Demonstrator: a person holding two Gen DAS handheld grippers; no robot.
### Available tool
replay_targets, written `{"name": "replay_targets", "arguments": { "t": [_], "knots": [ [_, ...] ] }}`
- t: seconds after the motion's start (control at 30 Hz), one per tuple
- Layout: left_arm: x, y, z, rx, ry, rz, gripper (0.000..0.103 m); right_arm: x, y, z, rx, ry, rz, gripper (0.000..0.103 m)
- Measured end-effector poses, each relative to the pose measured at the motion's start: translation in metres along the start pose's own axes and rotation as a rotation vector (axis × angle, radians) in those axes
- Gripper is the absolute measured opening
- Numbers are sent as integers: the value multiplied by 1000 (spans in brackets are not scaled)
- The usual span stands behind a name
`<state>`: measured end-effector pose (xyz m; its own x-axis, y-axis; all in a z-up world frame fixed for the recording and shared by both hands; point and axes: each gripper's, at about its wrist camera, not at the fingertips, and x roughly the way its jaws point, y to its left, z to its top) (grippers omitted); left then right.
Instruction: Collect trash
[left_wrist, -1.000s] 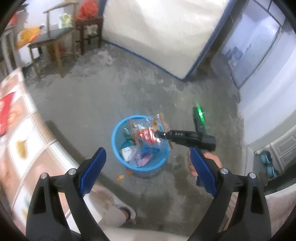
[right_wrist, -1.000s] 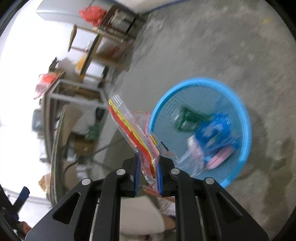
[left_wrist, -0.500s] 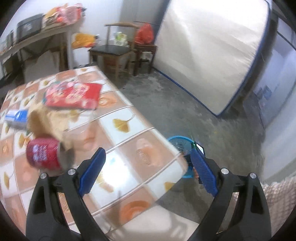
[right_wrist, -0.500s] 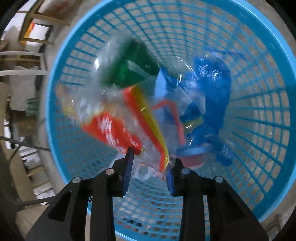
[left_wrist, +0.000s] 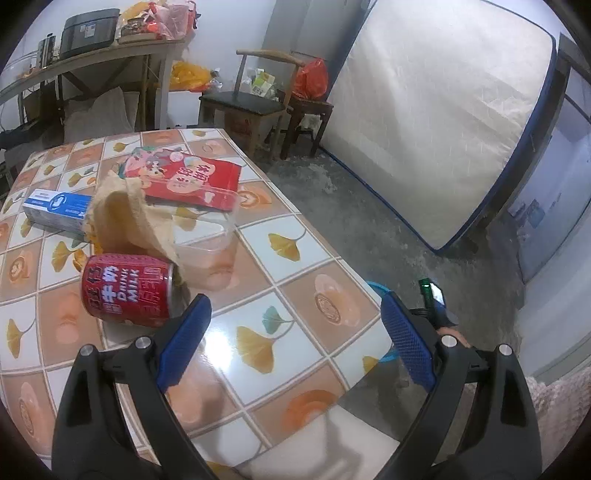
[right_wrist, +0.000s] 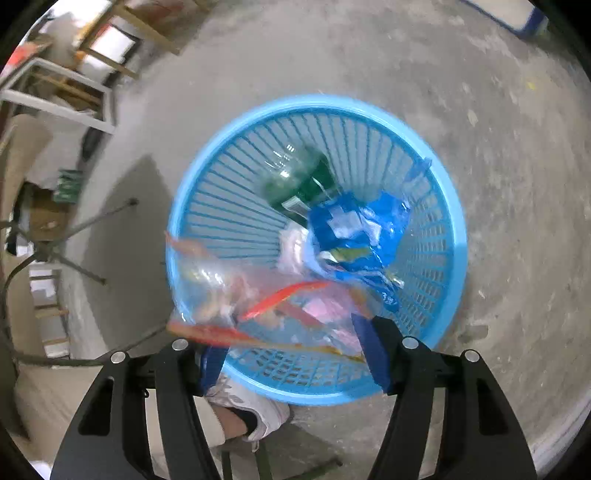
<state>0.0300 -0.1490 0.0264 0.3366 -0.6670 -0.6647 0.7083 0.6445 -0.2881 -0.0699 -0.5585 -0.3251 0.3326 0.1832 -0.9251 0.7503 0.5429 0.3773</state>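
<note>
The clear plastic wrapper with red stripes lies over the near rim of the round blue mesh basket on the grey concrete floor; the right gripper has just been opening, its jaws spread either side, pads apart from it. Inside lie a green bottle and a blue bag. The left gripper gapes empty over the tiled table, near its right edge beside 1 red milk can.

Red can on tiled table

Clear red-striped bag motion-blurred, print unreadable; contact with right gripper pads cannot tell. Blue basket mostly hidden behind tiled table edge. Person's shoe partly covered by gripper arm. Plastic tub half under crumpled paper.
</note>
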Motion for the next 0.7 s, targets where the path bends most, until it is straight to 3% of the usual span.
{"name": "replay_targets", "arguments": {
  "t": [0.1, 0.27, 0.33, 0.5, 0.7],
  "knots": [
    [-2, 9, 0, -15, -19, -7, 89, -9, 6, 5, -23, -4, 71, 62],
    [0, 21, -2, -56, -12, -11, 89, 22, 0, 2, -14, 74, -31, 62],
    [-1, 23, -2, -59, -15, -13, 89, 18, -6, -1, 13, 52, -36, 62],
    [-1, 28, -2, -60, -29, -7, 89, -21, -5, -8, 4, -38, 61, 62],
    [1, 32, -3, -85, -29, -26, 89, -40, 4, -12, -15, -135, 292, 62]
  ]
}}
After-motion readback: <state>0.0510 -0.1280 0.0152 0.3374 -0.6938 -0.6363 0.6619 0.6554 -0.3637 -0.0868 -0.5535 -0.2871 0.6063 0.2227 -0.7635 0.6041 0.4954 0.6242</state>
